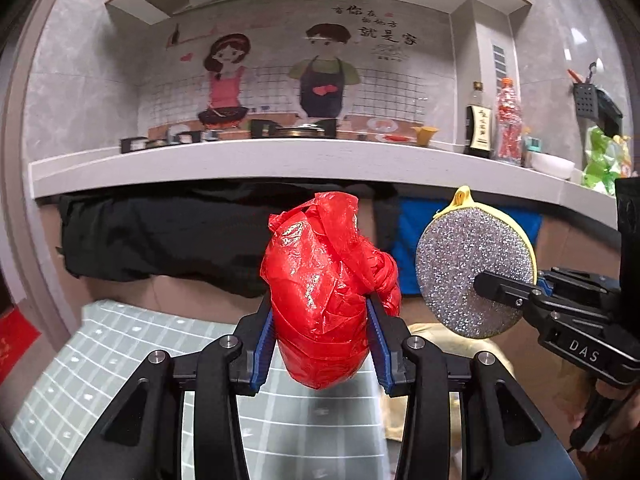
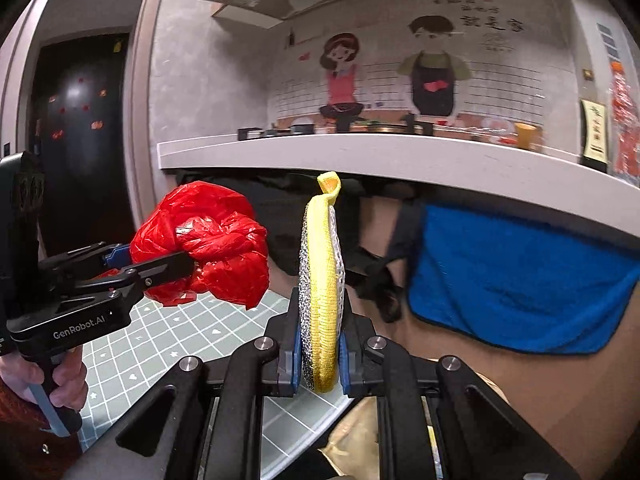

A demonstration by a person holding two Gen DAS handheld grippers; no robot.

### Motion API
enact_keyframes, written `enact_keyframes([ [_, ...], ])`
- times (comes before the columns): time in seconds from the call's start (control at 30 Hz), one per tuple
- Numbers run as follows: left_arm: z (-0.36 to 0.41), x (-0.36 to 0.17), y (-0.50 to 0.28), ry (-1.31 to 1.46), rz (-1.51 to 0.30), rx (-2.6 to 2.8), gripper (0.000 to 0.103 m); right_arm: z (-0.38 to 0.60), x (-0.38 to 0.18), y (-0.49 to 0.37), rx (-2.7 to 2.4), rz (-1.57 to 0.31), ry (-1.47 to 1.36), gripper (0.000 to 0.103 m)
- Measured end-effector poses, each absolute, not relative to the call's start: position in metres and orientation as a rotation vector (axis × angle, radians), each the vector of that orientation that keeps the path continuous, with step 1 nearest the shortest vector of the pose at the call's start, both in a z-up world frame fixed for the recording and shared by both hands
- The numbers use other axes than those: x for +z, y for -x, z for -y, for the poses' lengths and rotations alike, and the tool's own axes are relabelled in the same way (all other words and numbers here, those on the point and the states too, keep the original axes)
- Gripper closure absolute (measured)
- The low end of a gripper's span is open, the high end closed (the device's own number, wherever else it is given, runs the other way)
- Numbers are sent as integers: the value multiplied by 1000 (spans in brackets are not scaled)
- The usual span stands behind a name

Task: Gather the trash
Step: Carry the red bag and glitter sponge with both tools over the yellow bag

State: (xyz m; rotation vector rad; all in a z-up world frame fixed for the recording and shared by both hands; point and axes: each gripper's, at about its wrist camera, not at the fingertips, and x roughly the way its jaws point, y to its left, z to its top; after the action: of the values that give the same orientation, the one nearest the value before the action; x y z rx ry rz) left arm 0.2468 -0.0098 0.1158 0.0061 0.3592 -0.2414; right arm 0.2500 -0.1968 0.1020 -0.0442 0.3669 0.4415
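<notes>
Kitchen counter (image 1: 280, 160) runs across the far side, with bottles at its right end; a blue towel (image 2: 520, 280) is hung below its edge on the right. A green gridded mat (image 1: 120, 360) lies on the near surface beneath both tools.

Red plastic bag (image 1: 328, 292), crumpled and knotted, is held clear of the mat, clamped between the pads of the left claw (image 1: 320, 320); the jaws are closed partway onto it, the bag bulging above and below.

Round scrubber pad (image 2: 322, 292), glittery silver face with yellow rim and loop, is gripped edge-on in the right claw (image 2: 320, 344), jaws narrowed tight against both faces. It is held just right of the bag, not touching.

Judged: pick-up is done for both items; both are lifted. Depositing remains. No bin or trash container is seen in either view, so destination cannot be told.
</notes>
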Motion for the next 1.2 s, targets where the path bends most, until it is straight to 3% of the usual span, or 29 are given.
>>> enact_keyframes([
  [0.67, 119, 59, -281, 33, -494, -428, 61, 304, 68, -248, 269, -428, -55, 89],
  [1.2, 149, 8, -316, 35, -620, -445, 60, 339, 10, -276, 237, -552, -151, 89],
])
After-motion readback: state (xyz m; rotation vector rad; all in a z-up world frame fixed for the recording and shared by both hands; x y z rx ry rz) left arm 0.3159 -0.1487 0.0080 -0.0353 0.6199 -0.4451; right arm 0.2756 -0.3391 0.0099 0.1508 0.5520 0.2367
